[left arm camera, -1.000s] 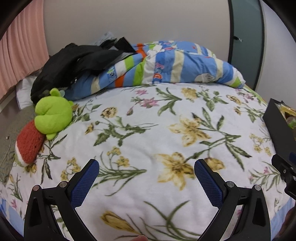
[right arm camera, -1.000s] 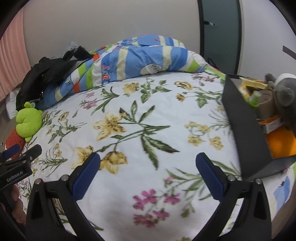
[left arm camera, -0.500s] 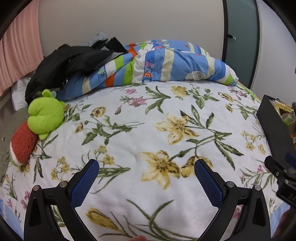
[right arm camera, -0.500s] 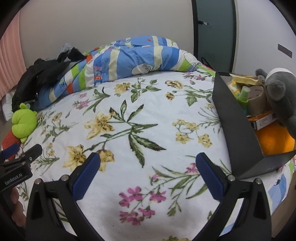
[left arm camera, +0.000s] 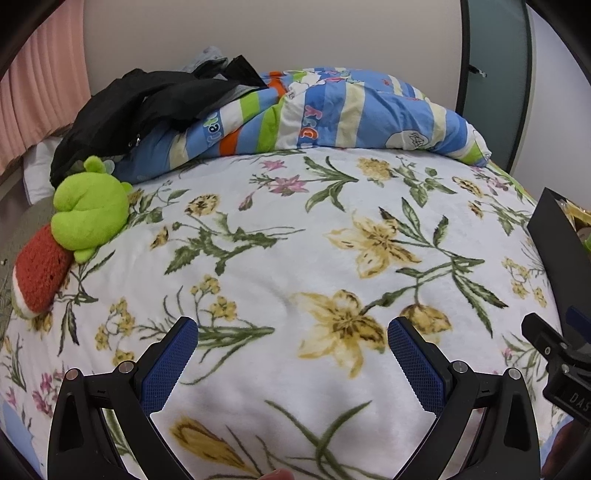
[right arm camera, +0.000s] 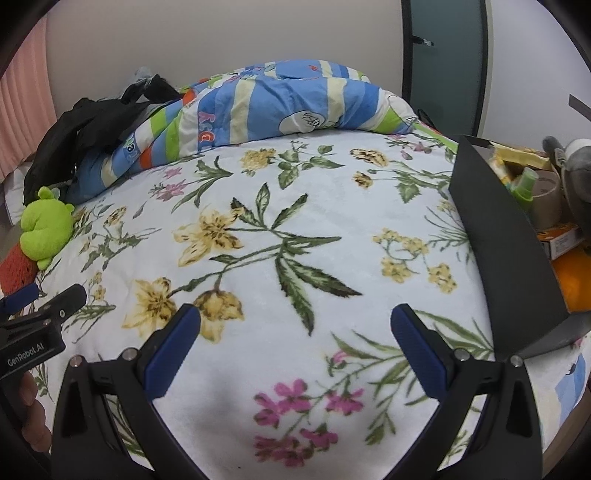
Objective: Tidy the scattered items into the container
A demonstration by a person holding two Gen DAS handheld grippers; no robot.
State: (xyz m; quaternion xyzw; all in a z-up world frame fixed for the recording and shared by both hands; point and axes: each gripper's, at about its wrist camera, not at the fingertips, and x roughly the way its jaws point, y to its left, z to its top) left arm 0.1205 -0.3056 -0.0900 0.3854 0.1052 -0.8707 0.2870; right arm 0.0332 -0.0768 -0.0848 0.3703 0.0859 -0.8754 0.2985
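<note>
Two grippers hang over a bed that we see from its near edge. Our left gripper point(left arm camera: 291, 350) has its blue-padded jaws spread wide with nothing between them, and our right gripper point(right arm camera: 295, 338) is spread just as wide and equally empty. Both hover above the floral blanket point(left arm camera: 295, 258), a white fleece printed with yellow lilies, green leaves and pink blossoms, which covers the whole bed.

At the bed's left edge lies a green plush toy point(left arm camera: 88, 210), its red knitted part point(left arm camera: 40, 273) hanging toward that edge; in the right wrist view the same toy point(right arm camera: 46, 229) sits at the far left, well apart from the right gripper. At the bed's right edge stands the black container point(right arm camera: 506, 236), its near wall tilted toward us. Inside it we make out a green bottle point(right arm camera: 524, 184), a roll of brown tape point(right arm camera: 550, 199), an orange box point(right arm camera: 561, 238), some yellow packaging point(right arm camera: 517, 155) and a grey plush toy point(right arm camera: 576, 166). The left wrist view catches only a slice of the container point(left arm camera: 557, 236).

Along the far edge of the bed a striped quilt point(left arm camera: 332, 114) in blue, cream and green is bunched up, with a black jacket point(left arm camera: 140, 107) thrown over its left end. Behind it rises a plain beige wall point(left arm camera: 258, 33). A pink curtain point(left arm camera: 40, 92) hangs at the left, and a dark teal door point(right arm camera: 443, 55) stands at the right.
</note>
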